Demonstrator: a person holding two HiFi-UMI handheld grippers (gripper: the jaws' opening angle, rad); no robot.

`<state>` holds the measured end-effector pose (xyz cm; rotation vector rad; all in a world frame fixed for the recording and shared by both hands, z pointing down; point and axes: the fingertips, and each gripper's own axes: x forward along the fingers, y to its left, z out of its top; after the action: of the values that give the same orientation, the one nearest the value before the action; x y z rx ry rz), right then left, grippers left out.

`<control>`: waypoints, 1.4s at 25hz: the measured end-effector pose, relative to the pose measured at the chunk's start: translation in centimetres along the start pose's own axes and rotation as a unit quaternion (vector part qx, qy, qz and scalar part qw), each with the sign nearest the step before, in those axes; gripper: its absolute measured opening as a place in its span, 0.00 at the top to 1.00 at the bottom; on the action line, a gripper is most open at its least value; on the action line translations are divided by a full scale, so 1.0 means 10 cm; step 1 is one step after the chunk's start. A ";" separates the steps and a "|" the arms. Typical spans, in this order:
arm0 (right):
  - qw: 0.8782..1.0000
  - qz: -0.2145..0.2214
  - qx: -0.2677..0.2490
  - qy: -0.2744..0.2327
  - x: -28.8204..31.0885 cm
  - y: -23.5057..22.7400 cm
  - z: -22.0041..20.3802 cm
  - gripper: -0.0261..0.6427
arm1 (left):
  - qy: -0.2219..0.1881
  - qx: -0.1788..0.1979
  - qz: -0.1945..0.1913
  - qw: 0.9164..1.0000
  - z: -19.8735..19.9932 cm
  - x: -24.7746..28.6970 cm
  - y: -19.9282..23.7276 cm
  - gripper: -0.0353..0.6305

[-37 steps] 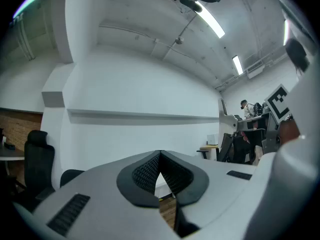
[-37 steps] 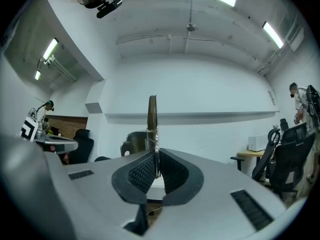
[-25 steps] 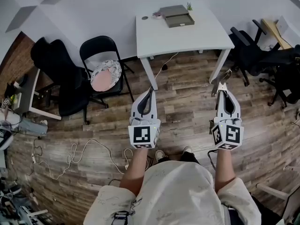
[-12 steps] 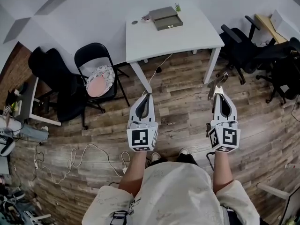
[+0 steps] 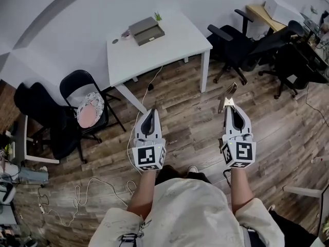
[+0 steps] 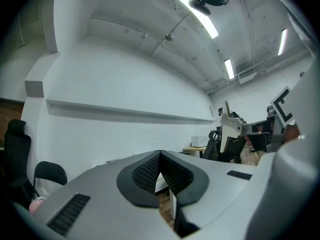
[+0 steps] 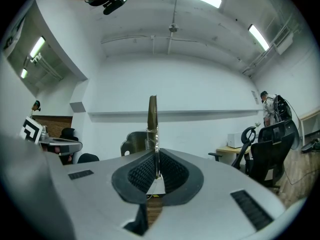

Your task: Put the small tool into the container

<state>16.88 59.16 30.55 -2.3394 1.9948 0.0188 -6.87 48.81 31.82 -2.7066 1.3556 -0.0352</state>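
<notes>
Table (image 5: 169, 48) shifted left, small tool (image 5: 227, 92) still gripped

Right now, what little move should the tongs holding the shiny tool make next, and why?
Probably carry it forward toward the white table: the right tongs are shut on the small metal tool, and the grey container sits on that table, far ahead of them.

Tool (image 7: 152, 119) base hidden inside right gripper (image 7: 153, 159). Container (image 5: 146, 31) contents too small to tell. Bits (image 5: 125, 34) left of container, on table (image 5: 169, 48), unidentifiable.
</notes>
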 end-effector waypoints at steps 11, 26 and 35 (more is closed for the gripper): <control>0.999 -0.023 -0.019 0.010 0.14 -0.24 -0.07 0.94 | 0.000 -0.011 -0.038 0.999 -0.12 0.38 -0.19 0.94; 0.998 -0.031 -0.036 0.031 1.08 -0.09 -0.20 0.94 | -0.004 -0.015 -0.056 0.998 -0.29 1.21 0.34 0.94; 0.998 -0.020 -0.046 0.049 1.86 0.28 -0.33 0.94 | 0.008 -0.024 -0.040 0.999 -0.52 1.65 1.03 0.94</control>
<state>16.99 40.20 32.74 -2.4828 2.0316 -0.0046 -5.53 29.08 35.32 -2.8055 1.2667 -0.0313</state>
